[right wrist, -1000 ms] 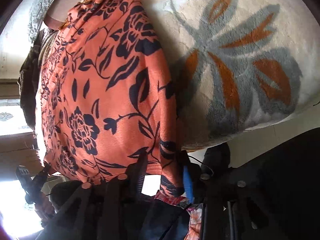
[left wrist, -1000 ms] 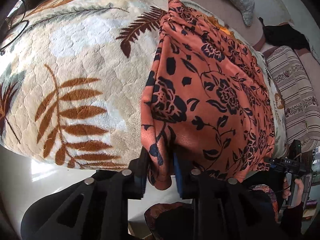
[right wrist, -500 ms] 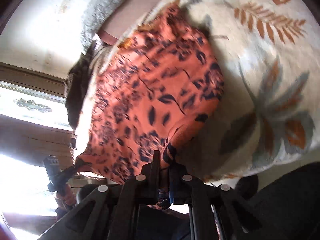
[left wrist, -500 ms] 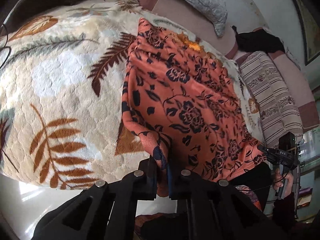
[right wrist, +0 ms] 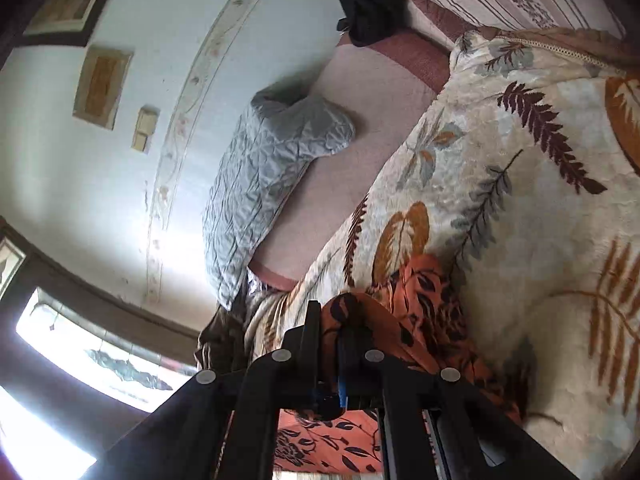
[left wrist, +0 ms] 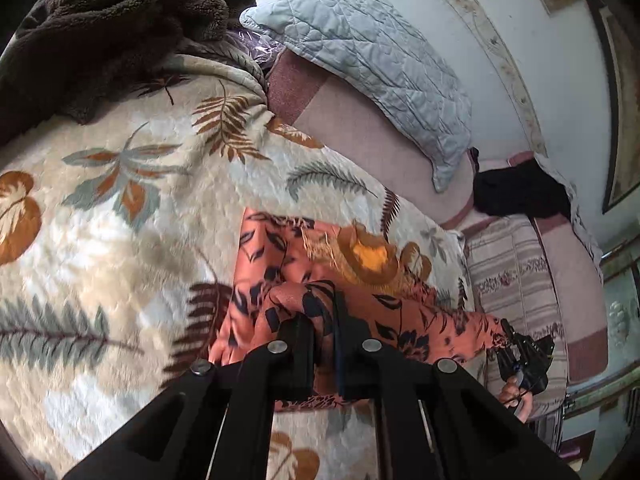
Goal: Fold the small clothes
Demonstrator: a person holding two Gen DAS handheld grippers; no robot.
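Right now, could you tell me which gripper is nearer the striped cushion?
Right. The right gripper hangs beside the cushion, gripping one corner of the cloth; the left gripper holds another corner, farther off.

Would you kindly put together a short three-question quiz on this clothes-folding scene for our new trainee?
1. True or false: both claws are shut on the orange floral garment.
2. What covers the bed under the garment: (a) a plain white sheet, (b) a cream blanket with a leaf print, (c) a blue towel?
3. What lies at the head of the bed, against the wall?

Key
1. True: the left claw and the right claw each pinch a fold of it.
2. b
3. A grey quilted pillow.
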